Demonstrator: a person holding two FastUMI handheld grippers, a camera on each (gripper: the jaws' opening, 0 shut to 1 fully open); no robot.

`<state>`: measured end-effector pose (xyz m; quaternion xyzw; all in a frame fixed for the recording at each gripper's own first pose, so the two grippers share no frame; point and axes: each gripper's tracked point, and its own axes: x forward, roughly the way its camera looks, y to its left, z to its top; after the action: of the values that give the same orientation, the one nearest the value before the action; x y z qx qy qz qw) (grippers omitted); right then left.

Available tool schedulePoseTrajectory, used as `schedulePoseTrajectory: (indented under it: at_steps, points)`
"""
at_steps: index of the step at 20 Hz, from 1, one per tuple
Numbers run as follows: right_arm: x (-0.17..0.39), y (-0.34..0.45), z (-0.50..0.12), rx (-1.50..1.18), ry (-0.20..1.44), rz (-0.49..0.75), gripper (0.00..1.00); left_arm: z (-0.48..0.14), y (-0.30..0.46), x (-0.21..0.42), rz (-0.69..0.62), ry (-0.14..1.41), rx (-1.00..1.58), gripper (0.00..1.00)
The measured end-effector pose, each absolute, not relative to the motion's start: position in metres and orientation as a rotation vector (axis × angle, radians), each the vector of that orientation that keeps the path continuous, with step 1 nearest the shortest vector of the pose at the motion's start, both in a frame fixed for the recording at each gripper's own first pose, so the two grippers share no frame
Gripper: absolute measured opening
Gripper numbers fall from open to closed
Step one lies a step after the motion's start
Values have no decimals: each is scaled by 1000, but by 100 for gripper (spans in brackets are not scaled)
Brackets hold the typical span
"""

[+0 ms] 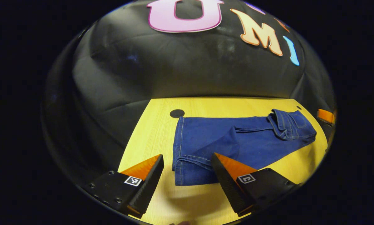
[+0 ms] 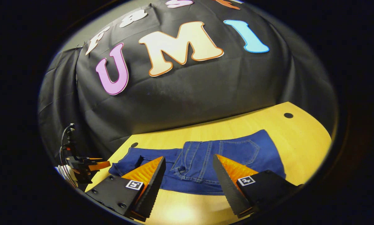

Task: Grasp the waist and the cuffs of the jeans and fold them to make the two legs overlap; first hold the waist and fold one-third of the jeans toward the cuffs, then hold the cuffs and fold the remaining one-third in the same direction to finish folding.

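Blue denim jeans [image 1: 237, 140] lie flat on a yellow wood-grain table [image 1: 155, 137] in the booth, legs stacked one over the other, as two hand-held grippers hover at either end with nothing in their grasp.

The left gripper [image 1: 187, 168], seen in the left gripper view, has its two fingers spread wide, straddling the near corner of the cuffs [image 1: 187, 168] without touching the cloth. In the right gripper view the right gripper [image 2: 188, 170] is likewise spread apart, poised over the waist [image 2: 193, 168] and its seat pocket [image 2: 237, 150]. The other gripper also shows far off at the left edge of that view.

Judging by how the garment lies, the legs already overlap and the thirds are not yet folded, so the step in hand looks to be taking the waist. To do it well, the right gripper should come down low and square to the waistband, slide one finger under both layers and close on the thick seamed edge, not on the pocket cloth alone. A second grip on the waist's far corner would keep the fold line straight. The lift should be low and even toward the cuffs.

The denim looks heavy and fairly stiff, with pale contrast stitching along hems and seams. The waist end is bunched and rumpled, the thickest part. The tabletop is smooth, with a dark round hole [image 1: 177, 113] near the cuffs, so the cloth may slide if dragged.
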<state>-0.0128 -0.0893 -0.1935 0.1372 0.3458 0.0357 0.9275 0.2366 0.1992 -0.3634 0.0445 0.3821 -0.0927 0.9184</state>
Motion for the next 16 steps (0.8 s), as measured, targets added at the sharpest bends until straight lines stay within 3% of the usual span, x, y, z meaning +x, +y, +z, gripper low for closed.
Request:
schedulePoseTrajectory:
  at_steps: [6,10,13,14,16]
  points:
    - [-32,-122,-190,265,724,-21,94,-415,191,229,-239,951,81,92]
    - [-43,-118,-195,245,748,9,94,-417,178,233,-269,917,6,72]
    - [-45,-115,-200,252,767,17,94,-416,164,229,-267,929,-19,22]
    - [-44,-114,-200,255,766,19,94,-415,163,230,-261,933,-39,21]
    - [-44,-110,-199,266,767,33,94,-412,161,229,-239,950,-94,2]
